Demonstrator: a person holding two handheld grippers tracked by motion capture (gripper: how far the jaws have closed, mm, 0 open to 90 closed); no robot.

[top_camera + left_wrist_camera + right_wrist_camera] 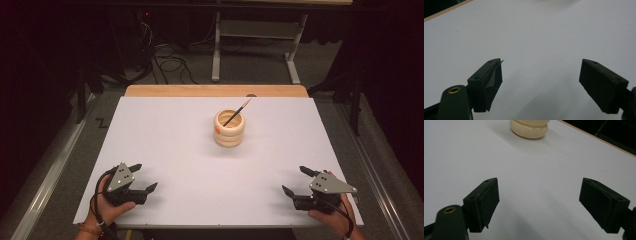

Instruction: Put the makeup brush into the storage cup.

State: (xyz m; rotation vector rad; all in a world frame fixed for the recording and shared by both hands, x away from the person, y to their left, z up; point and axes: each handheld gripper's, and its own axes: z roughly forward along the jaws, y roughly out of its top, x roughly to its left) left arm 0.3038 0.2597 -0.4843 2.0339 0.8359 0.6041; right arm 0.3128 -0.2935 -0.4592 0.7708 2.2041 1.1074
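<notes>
Both grippers, left (143,177) and right (295,181), rest with fingers wide, well apart from the cream holder (229,129).

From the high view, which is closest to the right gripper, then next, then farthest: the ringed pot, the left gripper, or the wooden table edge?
1. Ringed pot, mid-table, up and left.
2. Left gripper, across at the near left.
3. Wooden table edge, along the far side.

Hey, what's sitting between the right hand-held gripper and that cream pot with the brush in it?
Nothing: in the high view, bare white board separates the right hand-held gripper from the pot.
</notes>
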